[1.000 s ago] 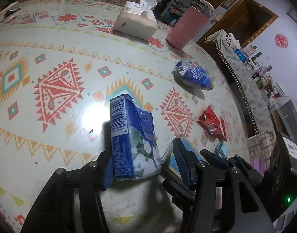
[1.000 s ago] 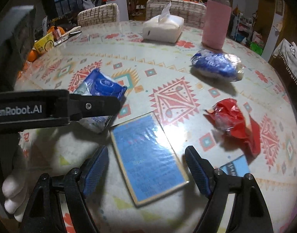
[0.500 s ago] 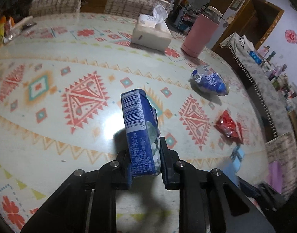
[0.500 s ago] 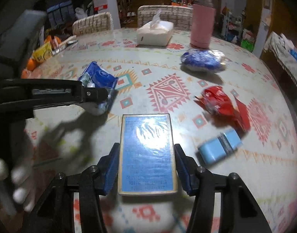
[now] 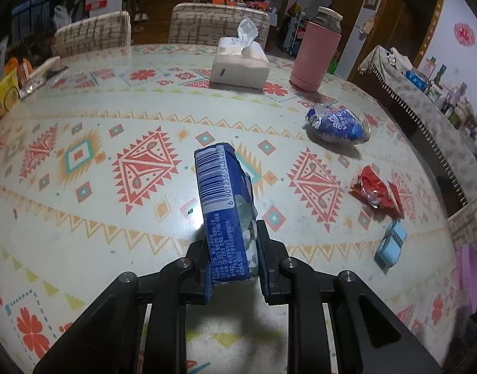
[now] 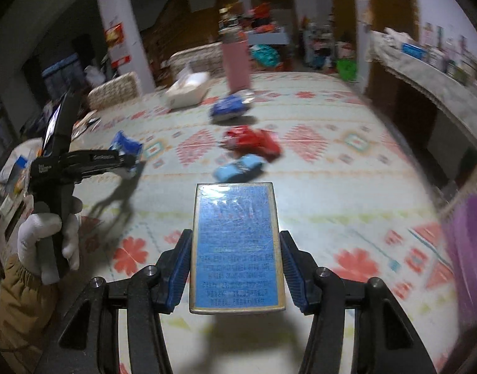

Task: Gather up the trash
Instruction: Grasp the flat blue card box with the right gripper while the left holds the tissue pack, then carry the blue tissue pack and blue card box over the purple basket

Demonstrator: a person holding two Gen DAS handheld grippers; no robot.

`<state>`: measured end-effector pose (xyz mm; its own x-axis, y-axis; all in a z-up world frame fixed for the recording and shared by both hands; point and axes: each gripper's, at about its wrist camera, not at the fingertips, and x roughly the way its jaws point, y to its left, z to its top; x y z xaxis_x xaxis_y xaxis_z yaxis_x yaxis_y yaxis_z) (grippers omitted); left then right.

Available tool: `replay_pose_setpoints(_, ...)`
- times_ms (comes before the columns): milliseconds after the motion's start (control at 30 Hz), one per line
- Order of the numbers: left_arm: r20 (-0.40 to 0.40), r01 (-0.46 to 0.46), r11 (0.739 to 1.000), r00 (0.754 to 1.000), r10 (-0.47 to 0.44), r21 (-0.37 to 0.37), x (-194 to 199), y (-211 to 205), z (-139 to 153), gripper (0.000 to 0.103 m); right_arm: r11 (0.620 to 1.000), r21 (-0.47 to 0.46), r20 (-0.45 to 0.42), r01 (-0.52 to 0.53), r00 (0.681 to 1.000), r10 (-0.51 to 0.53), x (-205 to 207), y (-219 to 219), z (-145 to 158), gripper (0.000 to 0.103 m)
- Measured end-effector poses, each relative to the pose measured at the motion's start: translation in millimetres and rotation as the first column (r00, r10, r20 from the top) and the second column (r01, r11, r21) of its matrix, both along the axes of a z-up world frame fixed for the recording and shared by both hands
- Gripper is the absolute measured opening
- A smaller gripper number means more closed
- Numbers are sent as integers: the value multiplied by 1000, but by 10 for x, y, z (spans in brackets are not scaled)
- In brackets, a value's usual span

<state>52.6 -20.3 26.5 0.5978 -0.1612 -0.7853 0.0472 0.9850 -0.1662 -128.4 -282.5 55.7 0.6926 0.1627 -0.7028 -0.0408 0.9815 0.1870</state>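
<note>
Blue on both sides: the left gripper point(image 5: 233, 260) is clamped nearly closed on a blue tissue packet point(image 5: 223, 199), barcode edge up, lifted clear of the patterned table point(image 5: 82, 243). The right gripper point(image 6: 235, 268), its jaws partly apart, squeezes a flat blue box point(image 6: 236, 246) by its 2 long edges above the same table. A white-gloved hand point(image 6: 46, 233) with a tan sleeve grips the left tool's handle. Still lying on the tabletop are a crumpled blue wrapper point(image 5: 338, 124), a red wrapper point(image 5: 375, 190) and, just beside it, a small light-blue packet point(image 5: 391, 244). At the far edge stand a white tissue box point(image 5: 240, 65) and a pink bottle point(image 5: 314, 54).
</note>
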Motion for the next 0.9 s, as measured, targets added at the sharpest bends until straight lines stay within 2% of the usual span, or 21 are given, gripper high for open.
replay_pose_setpoints(133, 25, 6, 998, 1000, -8, 62, -110, -140, 99, 21, 997, 36, 23, 61, 998, -62, -247, -248, 80, 59)
replay_pose_setpoints(233, 51, -2, 993, 999, -4, 116, -364, -257, 229, 22, 994, 52, 48, 100, 994, -102, -424, -397, 166, 59)
replay_pose_setpoints(333, 71, 33, 988, 996, -44, 149, -690, -374, 354, 22, 991, 61, 68, 119, 990, -123, -561, -473, 228, 59)
replay_pose_setpoints(633, 125, 27, 989, 991, -46, 147, -1536, -396, 602, 22, 989, 90, 123, 116, 984, -127, -899, -435, 325, 59)
replay_pose_setpoints(767, 132, 27, 987, 990, -48, 157, -1747, -459, 605, 22, 989, 109, 140, 105, 983, -120, -1027, -435, 330, 59)
replay_pose_setpoints(900, 140, 33, 978, 988, -62, 204, -1826, -557, 585, 22, 987, 128, 147, 94, 983, -112, -1066, -438, 300, 59)
